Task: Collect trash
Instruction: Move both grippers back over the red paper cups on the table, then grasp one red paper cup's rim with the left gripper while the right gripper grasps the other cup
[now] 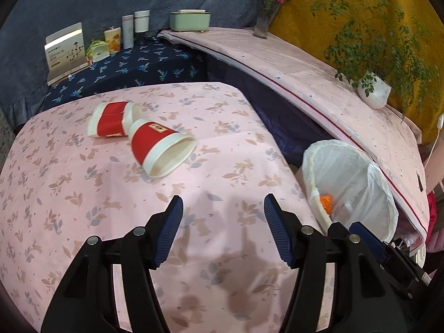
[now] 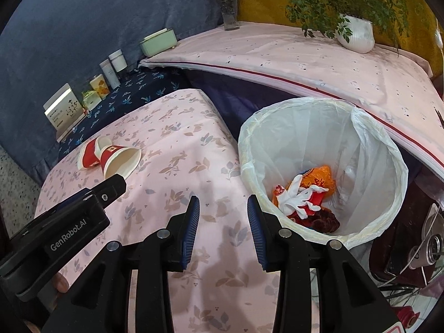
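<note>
Two red-and-white paper cups lie on their sides, touching, on the pink floral tablecloth: a near cup with its mouth toward me and a far cup. Both also show in the right wrist view, the near cup and the far cup. My left gripper is open and empty, above the cloth short of the cups. My right gripper is open and empty at the table's right edge, beside the white-lined trash bin, which holds orange, red and white wrappers. The bin also shows in the left wrist view.
A higher pink-covered shelf runs behind the bin, with a potted plant, a glass flower vase and a green box. Jars, bottles and a card stand on a dark blue cloth at the back left.
</note>
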Motion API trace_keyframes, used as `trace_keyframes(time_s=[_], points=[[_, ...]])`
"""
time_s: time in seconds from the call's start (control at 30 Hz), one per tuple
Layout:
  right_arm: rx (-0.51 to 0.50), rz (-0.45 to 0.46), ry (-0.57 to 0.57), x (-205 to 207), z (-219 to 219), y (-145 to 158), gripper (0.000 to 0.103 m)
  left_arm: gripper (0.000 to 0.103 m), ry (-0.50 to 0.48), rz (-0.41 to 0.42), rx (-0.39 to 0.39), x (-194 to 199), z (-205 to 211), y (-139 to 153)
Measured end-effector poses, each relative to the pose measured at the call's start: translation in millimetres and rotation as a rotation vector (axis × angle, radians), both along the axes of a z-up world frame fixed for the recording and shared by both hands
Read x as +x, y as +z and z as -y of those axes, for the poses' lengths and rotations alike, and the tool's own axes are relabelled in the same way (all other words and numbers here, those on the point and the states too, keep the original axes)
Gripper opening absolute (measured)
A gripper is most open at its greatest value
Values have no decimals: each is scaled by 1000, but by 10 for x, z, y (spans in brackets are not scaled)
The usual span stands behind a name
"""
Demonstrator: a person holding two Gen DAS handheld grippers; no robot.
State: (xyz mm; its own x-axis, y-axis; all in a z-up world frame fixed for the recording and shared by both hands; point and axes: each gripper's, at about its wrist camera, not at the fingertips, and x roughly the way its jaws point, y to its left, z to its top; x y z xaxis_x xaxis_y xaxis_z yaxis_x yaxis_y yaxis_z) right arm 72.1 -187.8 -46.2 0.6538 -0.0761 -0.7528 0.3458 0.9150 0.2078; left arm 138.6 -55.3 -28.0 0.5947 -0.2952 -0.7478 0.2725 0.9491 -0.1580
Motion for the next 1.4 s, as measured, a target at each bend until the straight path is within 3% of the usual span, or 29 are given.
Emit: trace_keyframes(time_s=[0.6,0.93,1.13,1.4], points=[[-3,-40,157,423,-735,-106,36,59,163,-30,12,324,-910,-211],[-4,-57,253,869,-1207,-226,36,69,214,-13,70,696,-1427,-313],[11,-69,267,1210,-1360,-345,35,87,181,23,66,1036,-1637,-337],[37,-89,267,1572,-1451,-493,35,87,93,43,52,1506,-1662,-445]])
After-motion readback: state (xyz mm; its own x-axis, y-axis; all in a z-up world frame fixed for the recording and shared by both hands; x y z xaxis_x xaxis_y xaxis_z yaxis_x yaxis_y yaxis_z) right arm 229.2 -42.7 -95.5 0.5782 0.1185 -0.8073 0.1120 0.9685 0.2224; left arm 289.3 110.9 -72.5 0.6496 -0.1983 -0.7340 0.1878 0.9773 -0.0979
